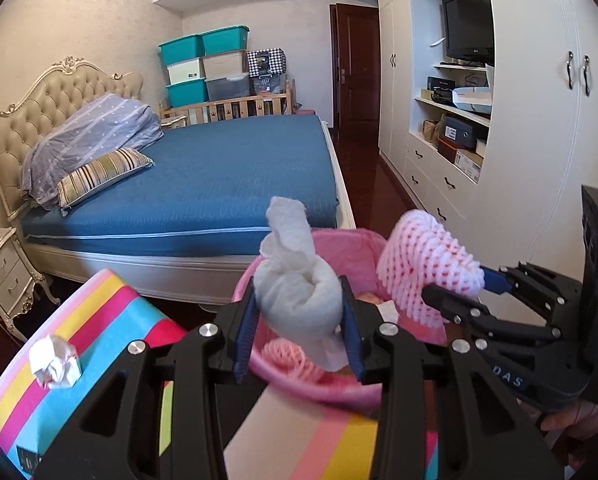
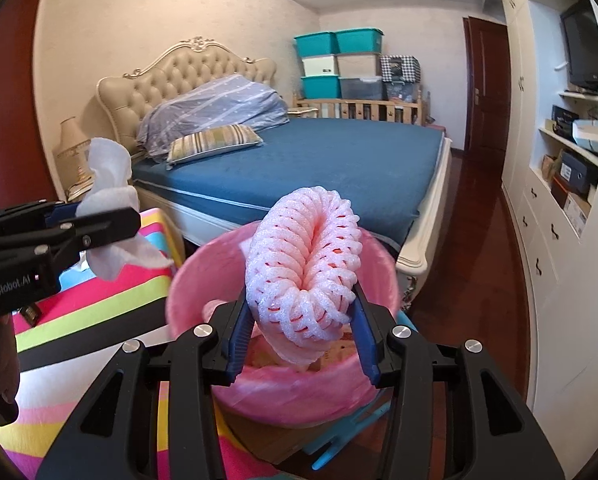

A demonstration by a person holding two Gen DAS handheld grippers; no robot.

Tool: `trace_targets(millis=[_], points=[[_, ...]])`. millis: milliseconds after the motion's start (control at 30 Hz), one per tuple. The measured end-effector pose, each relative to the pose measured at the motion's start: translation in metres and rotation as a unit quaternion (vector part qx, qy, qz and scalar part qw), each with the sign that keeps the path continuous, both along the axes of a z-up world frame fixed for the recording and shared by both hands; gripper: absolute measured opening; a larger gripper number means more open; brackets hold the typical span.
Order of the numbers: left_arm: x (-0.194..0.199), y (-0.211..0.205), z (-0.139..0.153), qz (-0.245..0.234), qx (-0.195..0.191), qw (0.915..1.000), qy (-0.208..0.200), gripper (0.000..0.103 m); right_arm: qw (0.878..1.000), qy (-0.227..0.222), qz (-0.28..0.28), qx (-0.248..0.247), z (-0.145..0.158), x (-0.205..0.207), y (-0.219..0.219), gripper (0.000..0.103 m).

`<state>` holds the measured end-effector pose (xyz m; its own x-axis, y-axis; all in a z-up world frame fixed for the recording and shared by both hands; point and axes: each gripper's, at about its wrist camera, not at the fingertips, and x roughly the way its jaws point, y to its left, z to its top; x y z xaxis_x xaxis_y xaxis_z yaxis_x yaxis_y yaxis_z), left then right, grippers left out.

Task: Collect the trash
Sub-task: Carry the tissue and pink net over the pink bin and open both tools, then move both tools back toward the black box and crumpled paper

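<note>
The white tissue wad is twisted and stands upright, its loose end pointing up, above the near rim of the pink bin. The pink foam net, a soft mesh sleeve folded into a curl, is over the mouth of the same bin, beside the wad. The bin has a pink liner and already holds some pink mesh and paper. One more crumpled paper ball lies apart on the striped cloth
</note>
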<state>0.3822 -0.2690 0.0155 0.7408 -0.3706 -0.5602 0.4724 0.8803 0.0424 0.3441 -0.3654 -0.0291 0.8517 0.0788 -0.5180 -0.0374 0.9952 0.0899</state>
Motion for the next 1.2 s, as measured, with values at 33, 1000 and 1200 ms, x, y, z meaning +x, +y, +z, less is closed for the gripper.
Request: trace_targets(millis=[33,1000,1200], points=[[0.006,-0.004,0.000,0.001,-0.002,1.0000,0.001,0.038,1.000,0.001,-0.001,-0.001,-0.001,0.003,-0.002,0.045],[-0.041,0.073,-0.049,0.089,0.066,0.9937,-0.015,0.098,0.999,0.012,0.034,-0.027,-0.019,-0.036,0.051,0.074],[-0.069,0.115,-0.060,0.122,0.061,0.9907,-0.001,0.098,0.997,0.028,0.068,-0.025,-0.024,-0.043,0.092,0.076]])
